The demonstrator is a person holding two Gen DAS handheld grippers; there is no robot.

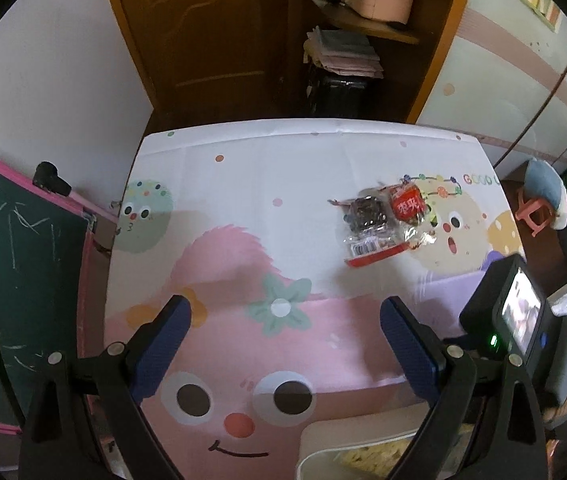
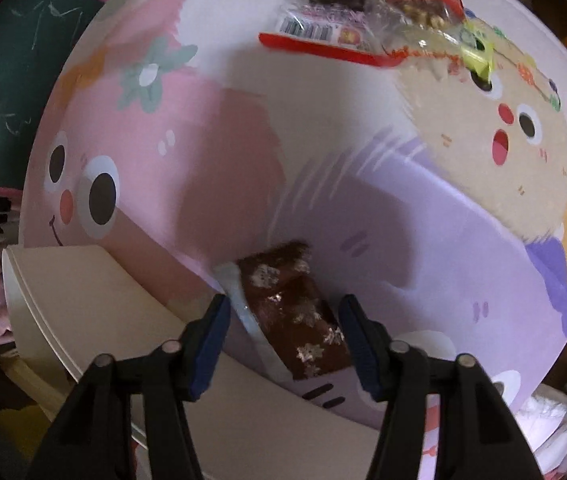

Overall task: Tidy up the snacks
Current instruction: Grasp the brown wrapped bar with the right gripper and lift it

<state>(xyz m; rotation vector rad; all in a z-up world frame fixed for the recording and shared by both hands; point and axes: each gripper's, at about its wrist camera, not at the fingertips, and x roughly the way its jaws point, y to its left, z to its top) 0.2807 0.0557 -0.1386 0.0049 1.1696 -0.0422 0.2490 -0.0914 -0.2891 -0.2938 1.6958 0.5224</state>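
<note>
Carrying a brown snowflake-printed snack packet [image 2: 295, 312] toward the white bin [image 2: 95, 304] at the near edge of the cartoon tablecloth [image 2: 423, 200]; best released only once fully past the bin's rim. Beyond the bin, well apart from it: a clear pack of dark snack [image 1: 367, 220] touching a red-labelled nut pack [image 1: 407, 210]. Right gripper [image 2: 283, 340] pointing steeply down, jaws flanking the packet, contact with the pads hard to confirm. Left gripper [image 1: 285, 344] tilted down above the bin, jaws wide apart, empty.

The right gripper [image 2: 283, 340] straddles a brown snack pack [image 2: 295, 312]; two more snack packs [image 2: 363, 4] lie at twelve o'clock.
</note>
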